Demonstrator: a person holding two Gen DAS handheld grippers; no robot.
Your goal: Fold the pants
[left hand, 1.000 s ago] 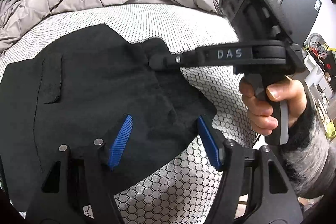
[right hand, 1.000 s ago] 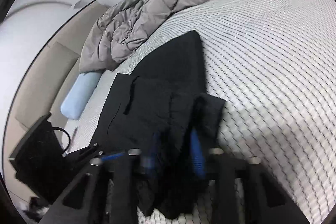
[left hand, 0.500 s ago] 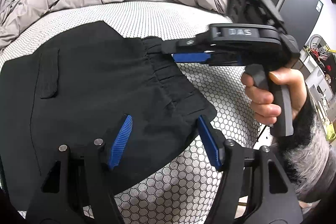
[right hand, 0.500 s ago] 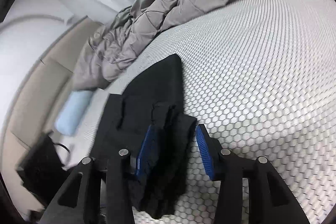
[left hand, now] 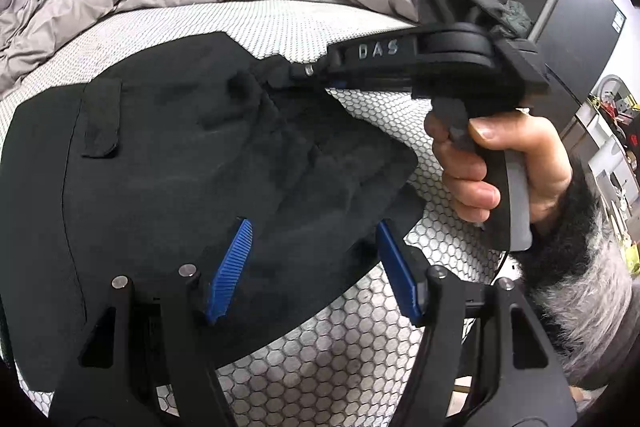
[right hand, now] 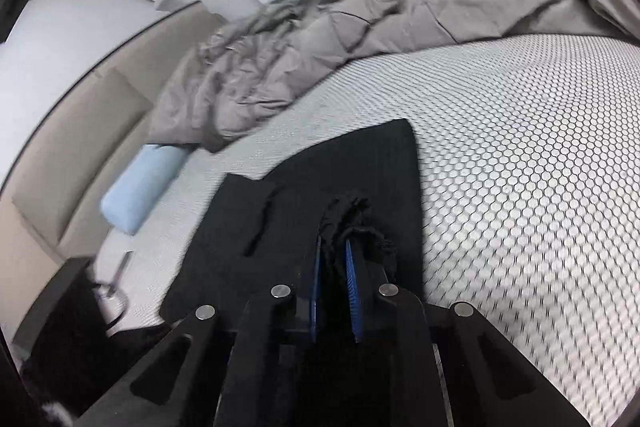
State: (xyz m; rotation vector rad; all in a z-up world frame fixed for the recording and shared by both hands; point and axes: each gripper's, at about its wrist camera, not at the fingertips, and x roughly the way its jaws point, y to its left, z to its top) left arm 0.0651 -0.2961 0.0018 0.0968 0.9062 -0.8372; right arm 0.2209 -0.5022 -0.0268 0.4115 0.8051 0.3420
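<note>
On the bed's honeycomb mattress lie the black pants, and the right gripper has now clamped its fingers on the bunched waistband, apart half a second ago. Left gripper hovers fingers apart over the near corner. Next, likely: pinch there, then lift both across.

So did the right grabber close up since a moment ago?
Yes. The right gripper was open around the waistband and has now pinched shut on the black pants, bunching them up off the white mattress.
</note>
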